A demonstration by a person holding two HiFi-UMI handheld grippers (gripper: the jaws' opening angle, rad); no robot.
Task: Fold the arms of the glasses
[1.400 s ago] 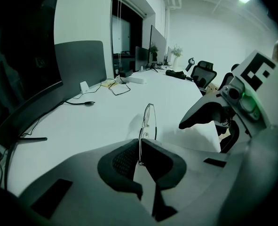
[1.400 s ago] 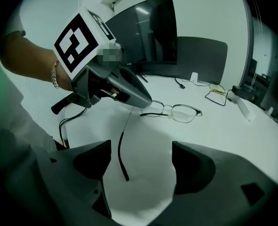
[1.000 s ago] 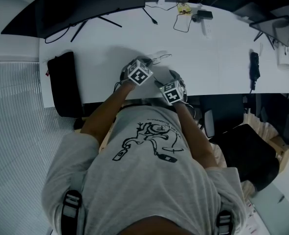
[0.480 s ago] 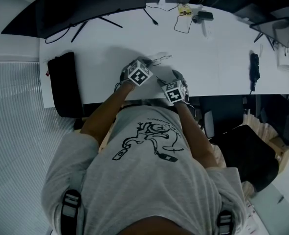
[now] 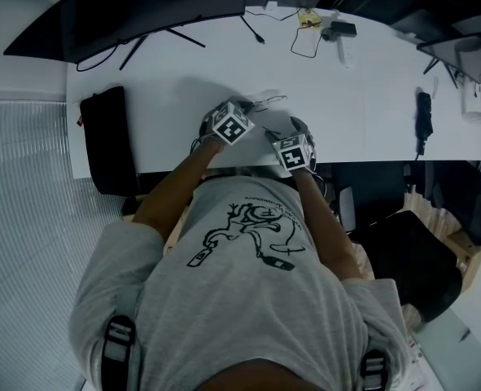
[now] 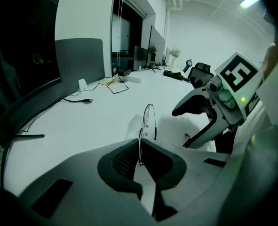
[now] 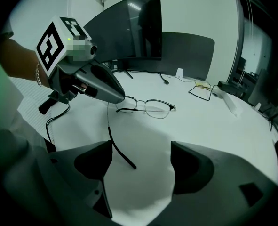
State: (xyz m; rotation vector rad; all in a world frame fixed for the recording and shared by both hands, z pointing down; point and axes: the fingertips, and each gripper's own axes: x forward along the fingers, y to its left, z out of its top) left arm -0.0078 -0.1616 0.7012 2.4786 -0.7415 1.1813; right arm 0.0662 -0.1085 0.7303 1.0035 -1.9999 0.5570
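White desk (image 5: 370, 96) — dark monitor (image 5: 142, 10), black pouch (image 5: 106, 141).

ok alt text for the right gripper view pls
The right gripper, jaws wide apart, faces wire-rimmed glasses over a white table; the left gripper pinches their frame end, and one unfolded arm points back between the open jaws.

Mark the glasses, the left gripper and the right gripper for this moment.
glasses (image 7: 158, 109): right gripper view, on the lens farther from the left gripper.
left gripper (image 6: 139, 150): left gripper view, midway between its fingers, shut on the glasses' arm.
right gripper (image 7: 141, 149): right gripper view, midway between its open fingers.
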